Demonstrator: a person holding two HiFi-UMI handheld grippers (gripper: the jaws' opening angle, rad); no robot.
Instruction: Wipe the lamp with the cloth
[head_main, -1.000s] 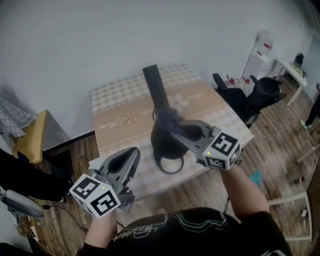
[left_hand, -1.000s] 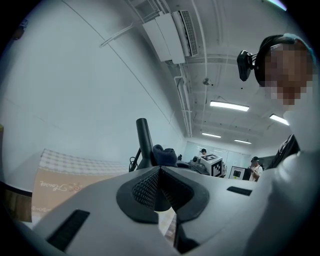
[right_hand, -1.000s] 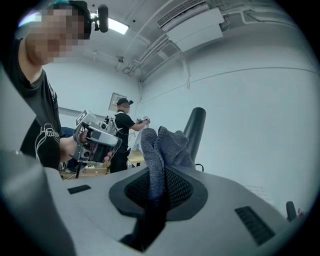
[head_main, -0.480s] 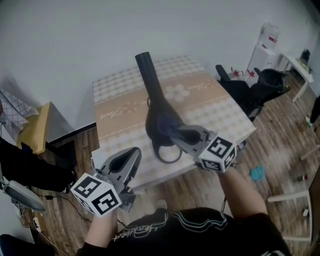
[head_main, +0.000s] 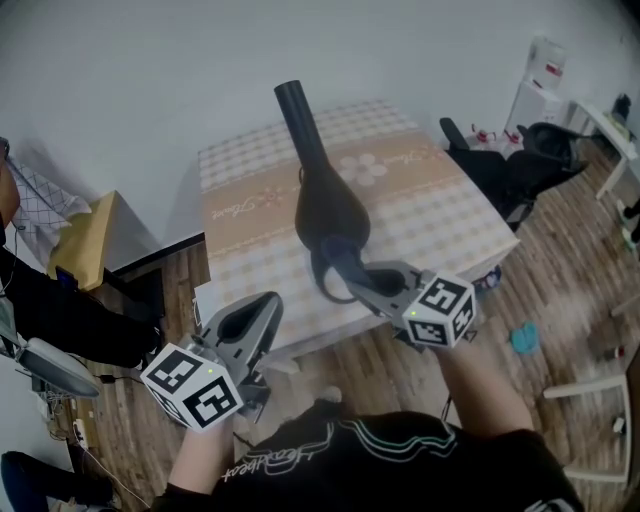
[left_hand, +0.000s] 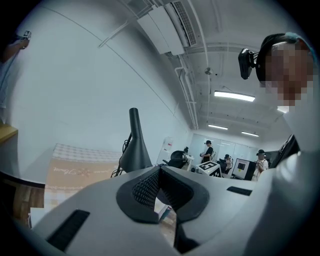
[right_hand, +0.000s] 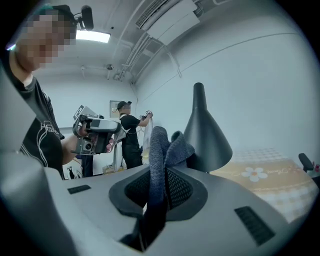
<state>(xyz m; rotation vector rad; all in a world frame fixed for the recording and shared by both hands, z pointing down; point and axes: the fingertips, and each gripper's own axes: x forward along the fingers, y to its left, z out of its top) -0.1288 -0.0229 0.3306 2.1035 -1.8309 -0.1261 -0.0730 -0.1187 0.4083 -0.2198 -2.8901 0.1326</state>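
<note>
**Right gripper clamps cloth at the lamp; left gripper shut and empty**

Right gripper (right_hand: 159, 176): jaws closed on the dark blue cloth (right_hand: 161, 145). The cloth is pinched between the pads. One bunch sticks up past the fingertips and the rest hangs down behind them.

The lamp (right_hand: 205, 134) is directly ahead of the right fingers and slightly to their right. It is a dark cone with a wide lower body and a narrow neck on top, standing upright. In the head view the cloth bunch at the fingertips sits against the lamp's lower body. They look to be touching, but I can't be fully sure.

The lamp stands on the table (head_main: 445, 205), which has a beige checked cover with a flower print. The right fingers reach in over the table's near edge.

Left gripper (left_hand: 160, 176): jaws together at the tips with nothing between them. Only a sliver of floor shows through the gap behind the pads. The lamp is well ahead of the left fingers and apart from them. In the head view this gripper hangs off the table's near corner, over the wood floor (head_main: 135, 430).
</note>
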